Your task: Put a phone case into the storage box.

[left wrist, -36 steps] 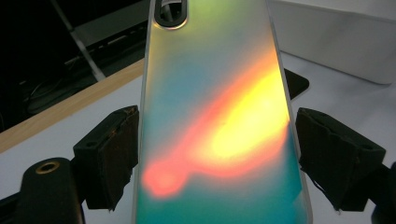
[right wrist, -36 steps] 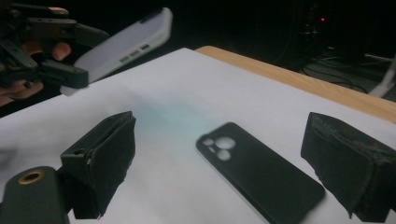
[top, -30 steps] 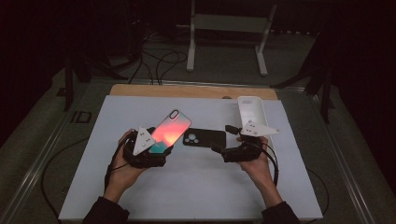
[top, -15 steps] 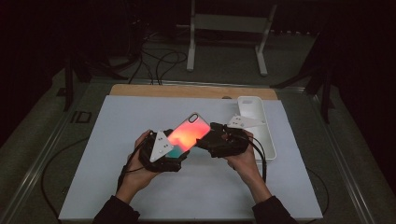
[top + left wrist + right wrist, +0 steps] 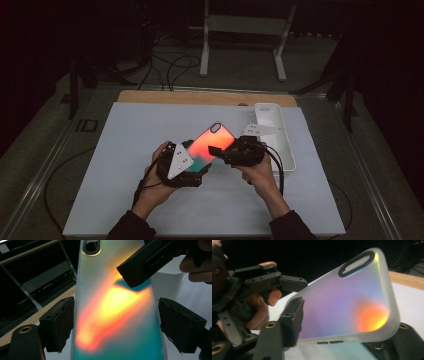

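Observation:
An iridescent phone case (image 5: 212, 142), orange fading to teal with a black-ringed camera cutout, is held tilted above the white mat. My left gripper (image 5: 199, 161) is shut on its lower end, one pad on each long side (image 5: 116, 325). My right gripper (image 5: 216, 150) reaches in from the right, and its jaws have just been closing with the case's edge between them (image 5: 352, 327). One jaw hovers over the case's back and casts a shadow on it, while the other sits underneath. The left gripper's fingers (image 5: 292, 282) show behind the case.
A white rectangular tray (image 5: 287, 150) lies at the mat's right side, just behind my right hand. A wooden strip (image 5: 200, 97) runs along the far edge of the mat (image 5: 125, 150). A metal stand (image 5: 245, 30) is on the floor beyond.
My left gripper carried the case to the right, toward the middle. My right gripper came left from the tray to the case's upper side, and its jaws narrowed around the edge.

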`<state>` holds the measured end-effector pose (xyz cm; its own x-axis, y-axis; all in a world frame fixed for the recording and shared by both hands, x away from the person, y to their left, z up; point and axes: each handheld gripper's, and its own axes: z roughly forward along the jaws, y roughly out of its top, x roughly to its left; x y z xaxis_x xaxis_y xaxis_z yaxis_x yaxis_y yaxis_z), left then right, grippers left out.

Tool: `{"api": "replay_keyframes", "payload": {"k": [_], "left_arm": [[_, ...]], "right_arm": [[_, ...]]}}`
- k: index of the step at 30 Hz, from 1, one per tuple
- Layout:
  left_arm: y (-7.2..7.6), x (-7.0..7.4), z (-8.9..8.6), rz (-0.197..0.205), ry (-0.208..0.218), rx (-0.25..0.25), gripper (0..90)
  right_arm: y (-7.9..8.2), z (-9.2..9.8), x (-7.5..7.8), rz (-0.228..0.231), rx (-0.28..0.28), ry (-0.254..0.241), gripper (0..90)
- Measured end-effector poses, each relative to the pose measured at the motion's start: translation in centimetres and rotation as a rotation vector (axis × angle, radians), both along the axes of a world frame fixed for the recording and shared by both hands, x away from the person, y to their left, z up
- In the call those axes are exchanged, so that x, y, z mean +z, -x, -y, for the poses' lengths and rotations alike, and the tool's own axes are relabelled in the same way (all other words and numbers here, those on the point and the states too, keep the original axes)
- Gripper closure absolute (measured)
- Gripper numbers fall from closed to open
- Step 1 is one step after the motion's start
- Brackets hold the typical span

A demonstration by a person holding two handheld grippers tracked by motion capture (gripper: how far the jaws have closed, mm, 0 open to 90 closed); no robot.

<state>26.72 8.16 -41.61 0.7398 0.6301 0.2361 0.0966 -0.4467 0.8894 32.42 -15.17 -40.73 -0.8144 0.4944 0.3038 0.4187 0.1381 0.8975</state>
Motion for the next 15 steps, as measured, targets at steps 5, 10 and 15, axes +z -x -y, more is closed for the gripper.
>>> {"api": "replay_keyframes", "payload": {"k": [5, 10, 15], "left_arm": [[-0.05, -0.35, 0.51, -0.010, -0.015, -0.004, 16.9], [-0.04, -0.62, 0.84, -0.018, -0.027, -0.002, 17.0], [0.19, -0.86, 1.05, 0.007, -0.053, 0.021, 16.9]], "right_arm": [[0.18, -0.35, 0.07, -0.015, 0.038, -0.014, 64.6], [0.36, -0.55, 0.11, -0.009, 0.061, -0.019, 76.5], [0.53, -0.80, 0.08, -0.016, 0.065, -0.009, 79.2]]}}
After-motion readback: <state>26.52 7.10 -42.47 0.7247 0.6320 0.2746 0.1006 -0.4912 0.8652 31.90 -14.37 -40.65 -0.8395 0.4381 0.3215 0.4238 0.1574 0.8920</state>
